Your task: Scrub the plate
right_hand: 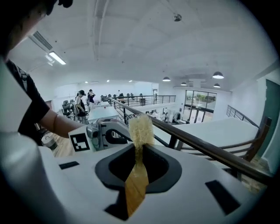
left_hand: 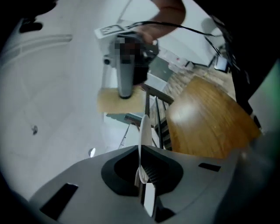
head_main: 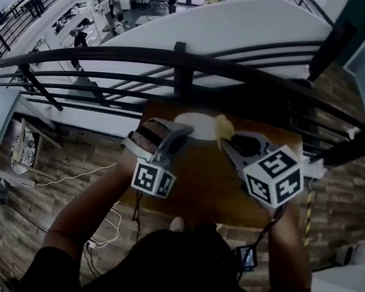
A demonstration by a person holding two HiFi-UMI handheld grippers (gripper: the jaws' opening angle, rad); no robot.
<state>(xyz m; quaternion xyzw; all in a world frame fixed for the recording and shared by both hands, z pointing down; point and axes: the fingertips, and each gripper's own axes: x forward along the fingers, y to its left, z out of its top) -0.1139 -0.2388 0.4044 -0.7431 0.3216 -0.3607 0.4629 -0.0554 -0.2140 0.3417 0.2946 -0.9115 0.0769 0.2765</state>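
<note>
Holding, left side: the left gripper [head_main: 183,130] has its jaws clenched on the rim of the white plate [head_main: 196,125]. In its own view the plate [left_hand: 143,131] runs edge-on out from between the jaws as a thin pale sliver.
Holding, right side: the right gripper [head_main: 227,142] is clamped on a yellow scrub pad [head_main: 223,127]. In the right gripper view the pad [right_hand: 140,129] is pinched flat between the jaws and fans out, coarse and fibrous, past the tips.
Plate's place: it shows over the far edge of the wooden table [head_main: 203,192], close to the railing [head_main: 182,60], with only the left jaws on it. Whether it also touches the tabletop cannot be made out.
Pad against plate: from the head view the pad sits at the plate's right rim (touching or just short of it, the views do not settle).
Grippers to each other: they are near and angled toward one another. Each sees the other: the left gripper [right_hand: 109,133] just behind the pad, the right gripper [left_hand: 127,94] beyond the plate's edge with the pad [left_hand: 111,100] under its tip.
Table in the left gripper view: brown and glossy [left_hand: 205,118], to the right of the plate.
Marker cubes: one on each gripper, left [head_main: 153,178] and right [head_main: 274,176].
</note>
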